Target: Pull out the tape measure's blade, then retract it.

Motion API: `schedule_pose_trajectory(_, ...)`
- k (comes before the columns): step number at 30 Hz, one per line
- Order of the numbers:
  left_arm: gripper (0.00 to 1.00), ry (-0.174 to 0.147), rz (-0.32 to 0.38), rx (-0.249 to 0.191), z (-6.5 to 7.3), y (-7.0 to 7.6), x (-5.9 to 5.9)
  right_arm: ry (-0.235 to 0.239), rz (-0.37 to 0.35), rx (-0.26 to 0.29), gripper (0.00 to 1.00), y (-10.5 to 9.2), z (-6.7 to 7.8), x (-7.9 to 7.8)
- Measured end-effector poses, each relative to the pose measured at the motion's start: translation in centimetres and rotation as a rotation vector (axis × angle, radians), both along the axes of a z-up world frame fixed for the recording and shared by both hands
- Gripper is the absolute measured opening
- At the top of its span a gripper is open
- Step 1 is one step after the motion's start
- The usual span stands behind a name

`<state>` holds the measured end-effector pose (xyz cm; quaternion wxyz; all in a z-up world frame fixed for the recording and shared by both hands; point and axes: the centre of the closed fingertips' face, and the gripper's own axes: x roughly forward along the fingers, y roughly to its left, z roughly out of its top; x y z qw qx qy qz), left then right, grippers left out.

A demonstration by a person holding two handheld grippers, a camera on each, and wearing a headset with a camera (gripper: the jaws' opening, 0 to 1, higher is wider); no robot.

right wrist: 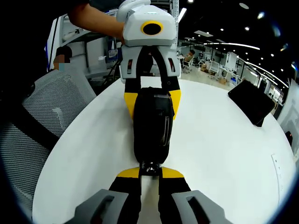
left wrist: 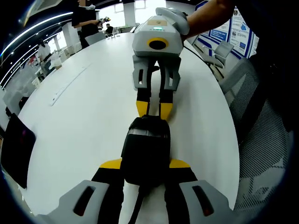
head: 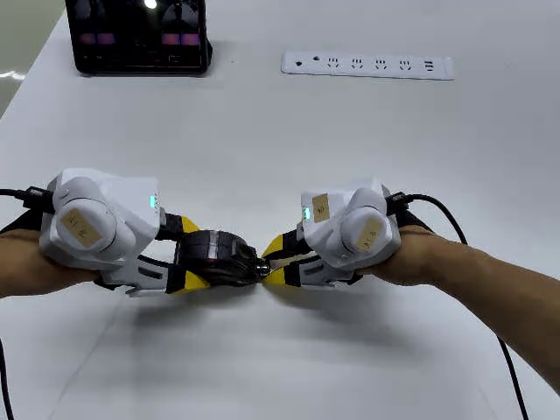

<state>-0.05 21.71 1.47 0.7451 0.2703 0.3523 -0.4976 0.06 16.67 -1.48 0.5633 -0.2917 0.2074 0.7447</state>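
Head view, workbench (head: 367,157): a white tabletop seen from above, with a white power strip (head: 367,64) and a dark screen (head: 138,35) near its far edge.
Head view, tape measure (head: 219,256): a black case low over the near middle of the table, between the two grippers.
Head view, left gripper (head: 192,254): white body with yellow-tipped jaws, one on each side of the case and clenched on it.
Head view, right gripper (head: 274,262): it faced the left one, its yellow tips drawn close together at the front end of the case.

Left gripper view, left gripper (left wrist: 145,163): its own jaws rose from the bottom and pressed on both flanks of the tape measure (left wrist: 145,149), gripping it.
Left gripper view, right gripper (left wrist: 154,111): it pointed back toward the camera with its tips touching the far end of the case.
Left gripper view, surroundings: the dark screen (left wrist: 14,149) stood at the left and a mesh chair (left wrist: 261,140) was beyond the table's right edge.

Right gripper view, right gripper (right wrist: 150,171): its own jaws were nearly together, pinching the small metal blade hook (right wrist: 150,166).
Right gripper view, blade hook: it sat right against the front of the case.
Right gripper view, tape measure (right wrist: 152,123): the case lay lengthwise, straight ahead of the jaws.
Right gripper view, left gripper (right wrist: 153,102): it was clamped on the far half of the case.
Right gripper view, surroundings: the mesh chair (right wrist: 51,116) was at the left and the dark screen (right wrist: 254,105) at the right.
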Motion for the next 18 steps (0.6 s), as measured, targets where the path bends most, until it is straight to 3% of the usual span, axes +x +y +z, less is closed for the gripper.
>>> schedule_pose_trajectory(18,0.27,0.016,-0.004,0.002,0.0,0.0,0.0,-0.009,-0.006,-0.004,0.1,-1.6,0.1,0.3)
